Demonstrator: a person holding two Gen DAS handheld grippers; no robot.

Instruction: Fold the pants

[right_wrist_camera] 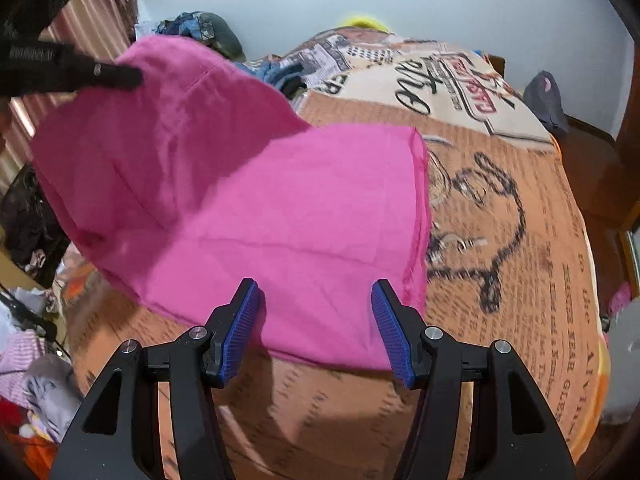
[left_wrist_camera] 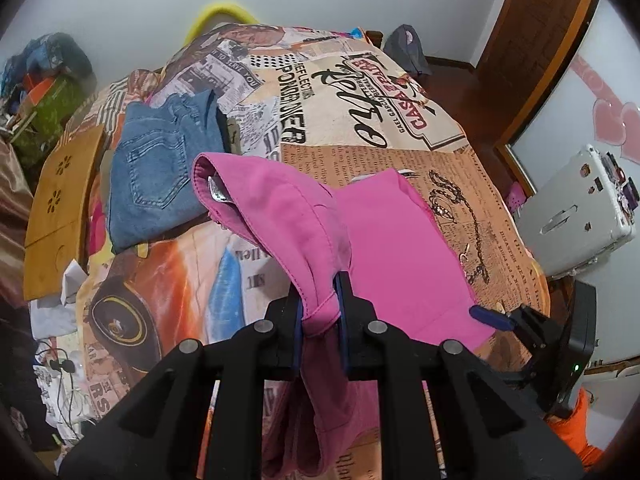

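Note:
Pink pants (left_wrist_camera: 396,248) lie partly on the printed bedspread (left_wrist_camera: 360,92). My left gripper (left_wrist_camera: 320,300) is shut on the pants' waistband and lifts that end off the bed; the cloth hangs down between the fingers. In the right wrist view the pink pants (right_wrist_camera: 280,216) spread across the bedspread (right_wrist_camera: 520,280), with the lifted end at the upper left held by the left gripper (right_wrist_camera: 120,74). My right gripper (right_wrist_camera: 316,312) is open and empty, just over the near edge of the flat pant legs. It also shows at the right of the left wrist view (left_wrist_camera: 492,318).
Folded blue jeans (left_wrist_camera: 160,172) lie on the bed's left side. A yellow wooden board (left_wrist_camera: 60,208) leans at the left edge. A white appliance (left_wrist_camera: 580,208) stands right of the bed. Clothes and clutter (right_wrist_camera: 36,380) lie on the floor at left.

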